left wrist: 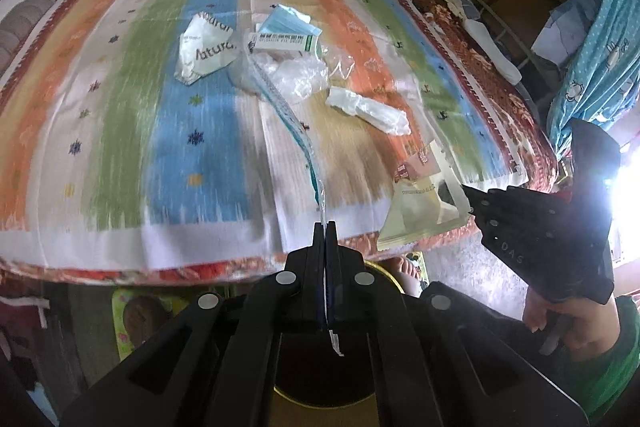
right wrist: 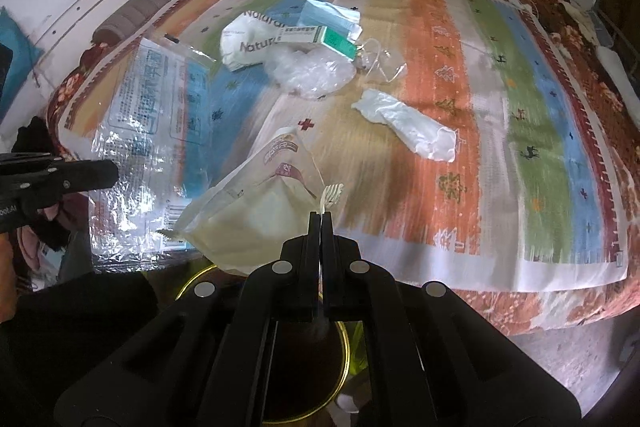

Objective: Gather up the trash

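My left gripper is shut on the edge of a clear plastic bag with blue print; the right wrist view shows that bag hanging wide at the left, off the left gripper. My right gripper is shut on a cream paper pouch, which also shows beside the right gripper as the pouch. On the striped bedspread lie a white "Natural" bag, a blue face mask, a green-and-white box, crumpled clear plastic and a white tissue wad.
A dark bin with a gold rim stands below both grippers at the bed's near edge. A grey pillow lies at the far left of the bed. A blue curtain and a shelf stand to the right. A person's hand holds the right gripper.
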